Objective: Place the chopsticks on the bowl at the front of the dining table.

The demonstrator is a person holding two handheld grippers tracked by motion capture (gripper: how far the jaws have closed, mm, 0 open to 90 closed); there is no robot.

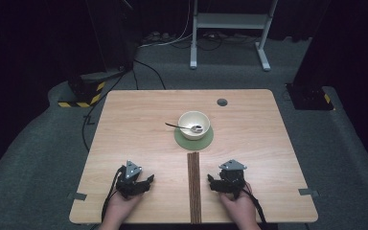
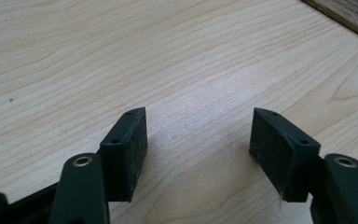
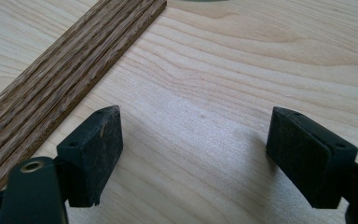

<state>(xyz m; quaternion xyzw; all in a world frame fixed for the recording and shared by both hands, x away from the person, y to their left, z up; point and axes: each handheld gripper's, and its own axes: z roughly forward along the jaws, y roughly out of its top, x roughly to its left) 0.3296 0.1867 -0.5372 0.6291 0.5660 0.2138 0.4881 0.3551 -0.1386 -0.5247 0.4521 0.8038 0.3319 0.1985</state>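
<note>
A cream bowl [image 1: 194, 124] stands on a round green mat [image 1: 206, 140] past the table's middle, with a metal spoon [image 1: 179, 127] resting in it, handle out to the left. My left gripper [image 1: 143, 183] rests on the light wooden table [image 1: 124, 129] near the front left, held by a hand; its jaws stand open over bare wood [image 2: 198, 135]. My right gripper [image 1: 214, 184] sits at the front right, also open with nothing between its pads [image 3: 193, 140]. A dark wooden strip [image 1: 194, 187] runs between the two grippers, and appears left of the right gripper's jaws [image 3: 70, 74].
A grey grommet hole [image 1: 222, 102] is near the table's far edge. Metal brackets [image 1: 76, 196] stick out at the front corners. Beyond the table stand a white frame [image 1: 230, 28], cables on the floor and yellow-black striped bases [image 1: 84, 93].
</note>
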